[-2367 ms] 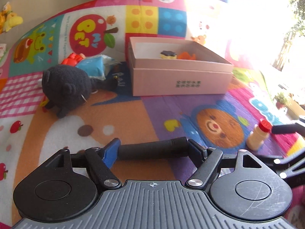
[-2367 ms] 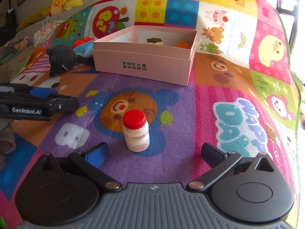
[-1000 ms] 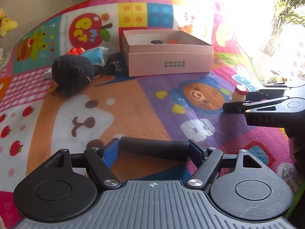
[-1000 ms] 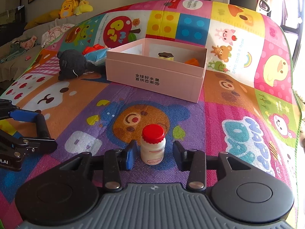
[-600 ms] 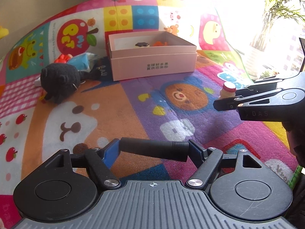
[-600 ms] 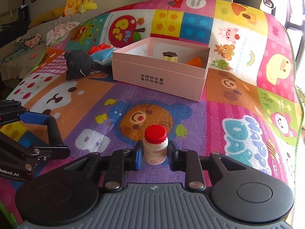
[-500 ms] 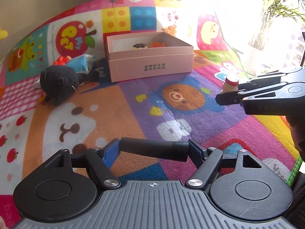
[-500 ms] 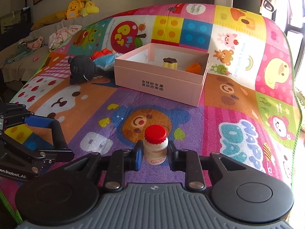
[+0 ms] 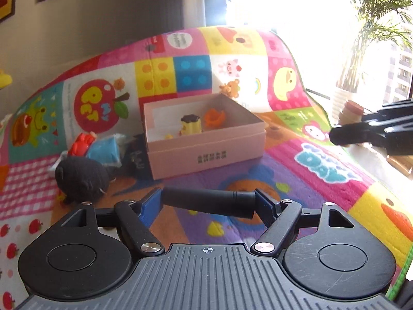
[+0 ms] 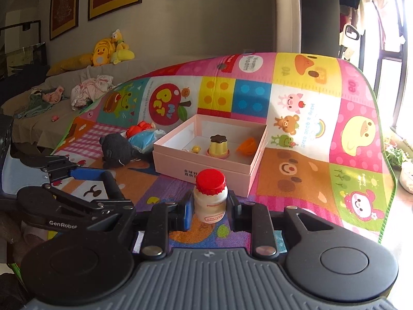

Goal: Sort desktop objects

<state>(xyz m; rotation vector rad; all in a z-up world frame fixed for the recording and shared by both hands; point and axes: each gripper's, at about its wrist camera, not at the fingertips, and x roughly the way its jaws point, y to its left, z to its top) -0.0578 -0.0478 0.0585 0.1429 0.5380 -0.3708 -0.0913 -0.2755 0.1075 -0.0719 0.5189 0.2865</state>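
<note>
Right tongs point(image 10: 209, 210) clamping red-capped bottle point(image 10: 210, 196) (upright), left tongs point(image 9: 209, 202) gripping black cylinder point(image 9: 206, 202) crosswise

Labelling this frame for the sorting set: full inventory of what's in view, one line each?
pink box: 1, pink, open, mid-mat
pudding toy: 1, yellow with brown top, inside box
orange toy: 1, orange, inside box, right of pudding
small yellow toy: 1, yellow, inside box, left of pudding; kind unclear
black plush: 1, black, on mat left of box
blue packet: 1, blue, between plush and box
red toy: 1, red, behind packet
play mat: 1, multicoloured cartoon squares, under everything
yellow plushies: a cluster, yellow, on sofa behind
drink bottle: 1, white with red cap, in right gripper
black cylinder: 1, black, crosswise in left gripper
left gripper: 1, black, blue pads
right gripper: 1, black, blue pads
</note>
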